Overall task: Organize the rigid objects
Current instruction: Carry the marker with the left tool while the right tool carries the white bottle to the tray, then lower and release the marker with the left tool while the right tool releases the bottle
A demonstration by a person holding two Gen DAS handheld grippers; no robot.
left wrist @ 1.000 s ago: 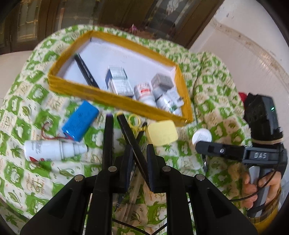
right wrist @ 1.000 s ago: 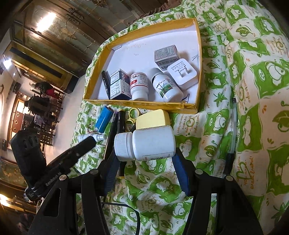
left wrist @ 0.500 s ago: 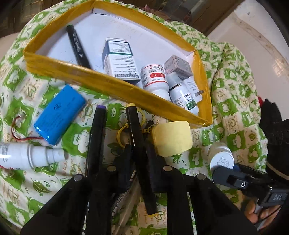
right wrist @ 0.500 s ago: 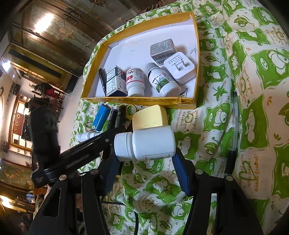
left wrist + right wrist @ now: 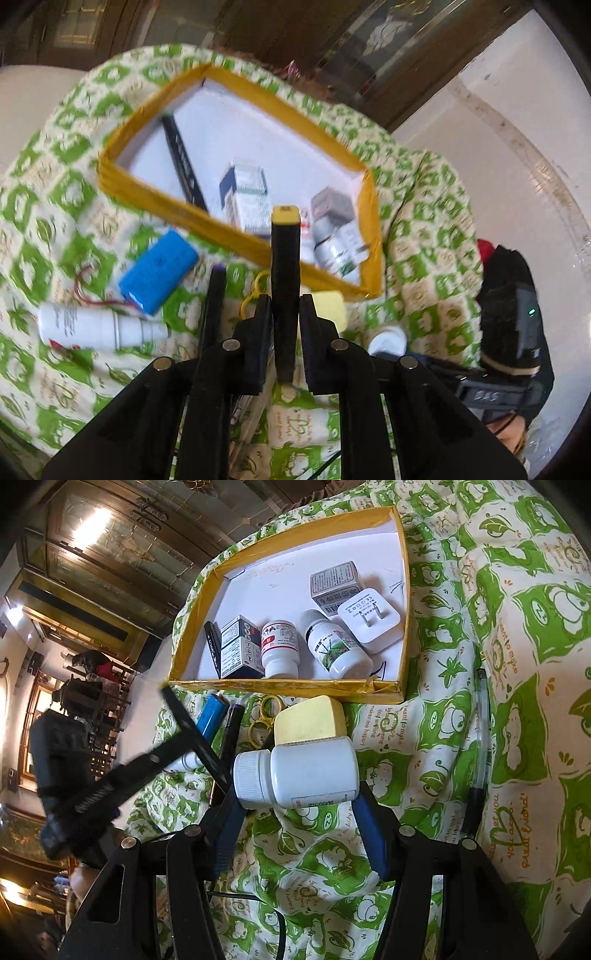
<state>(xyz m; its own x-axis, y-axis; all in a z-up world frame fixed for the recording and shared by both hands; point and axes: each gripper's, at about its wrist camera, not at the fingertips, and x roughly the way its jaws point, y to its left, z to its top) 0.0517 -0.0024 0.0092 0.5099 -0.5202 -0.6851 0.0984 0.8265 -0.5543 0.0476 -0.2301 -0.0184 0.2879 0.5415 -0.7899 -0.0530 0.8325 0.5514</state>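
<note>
My left gripper (image 5: 283, 306) grips a black marker with a yellow cap (image 5: 284, 266), and its jaws are closing tighter on it. The marker is lifted off the cloth and its cap end points at the near wall of the yellow-rimmed tray (image 5: 229, 236). In the right wrist view the same marker (image 5: 192, 734) crosses the left side. My right gripper (image 5: 299, 797) is shut on a white pill bottle (image 5: 306, 771), held sideways above the cloth just in front of the tray (image 5: 280, 685). The tray holds a black marker, small boxes, two bottles and a white charger (image 5: 371, 622).
On the green-patterned cloth in front of the tray lie a blue battery pack (image 5: 159, 271), a white spray tube (image 5: 99, 328), a purple-tipped pen (image 5: 216, 295), yellow-handled scissors (image 5: 264, 716) and a yellow block (image 5: 308, 720). A clear pen (image 5: 480, 731) lies at the right.
The left gripper first dipped toward the cloth, then came up and back with the yellow-capped marker, which now stands straight between the fingers. The right gripper and its bottle have not moved.
</note>
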